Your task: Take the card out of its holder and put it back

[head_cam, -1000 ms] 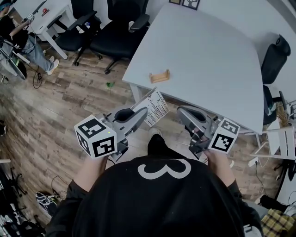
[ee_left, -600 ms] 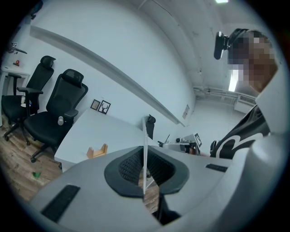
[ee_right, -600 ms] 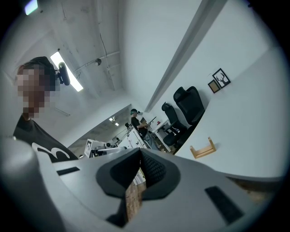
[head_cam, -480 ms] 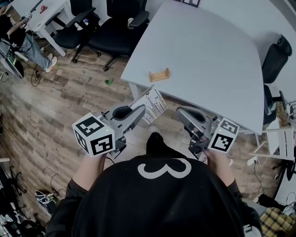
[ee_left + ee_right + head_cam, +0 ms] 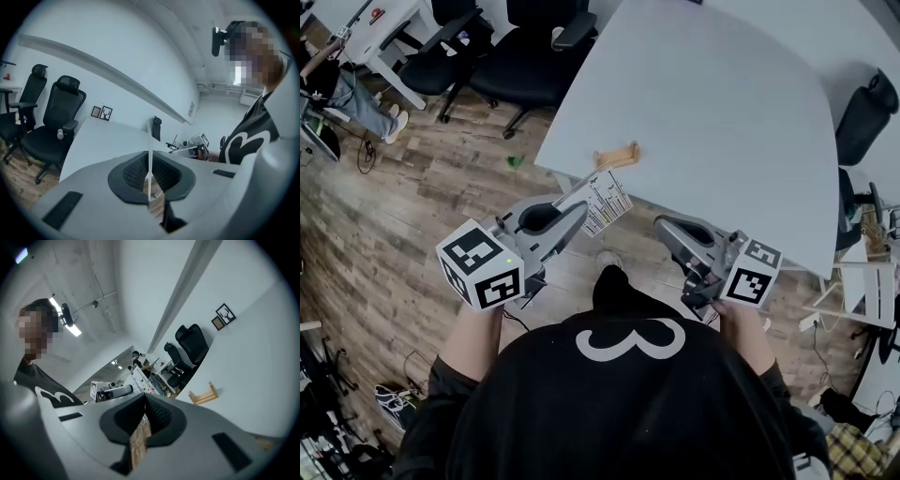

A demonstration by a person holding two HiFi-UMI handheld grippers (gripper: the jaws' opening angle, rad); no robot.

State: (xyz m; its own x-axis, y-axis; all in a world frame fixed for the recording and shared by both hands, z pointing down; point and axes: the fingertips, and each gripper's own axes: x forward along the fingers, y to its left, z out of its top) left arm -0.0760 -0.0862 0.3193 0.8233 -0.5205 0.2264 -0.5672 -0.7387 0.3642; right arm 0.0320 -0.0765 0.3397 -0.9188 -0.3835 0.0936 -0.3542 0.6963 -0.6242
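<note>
Card [image 5: 605, 197] in left claw [image 5: 578, 214], print illegible

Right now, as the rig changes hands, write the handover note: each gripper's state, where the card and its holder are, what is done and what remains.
Left gripper: shut on the white printed card, held in the air by the table's near edge, on the person's side of the holder.
Right gripper: shut, nothing between its jaws, level with the left one and off the table.
Small wooden card holder: empty, on the white table close to its near edge.
Done: the card is out of the holder.
Left: carry the card to the holder and seat it back in the slot.
</note>
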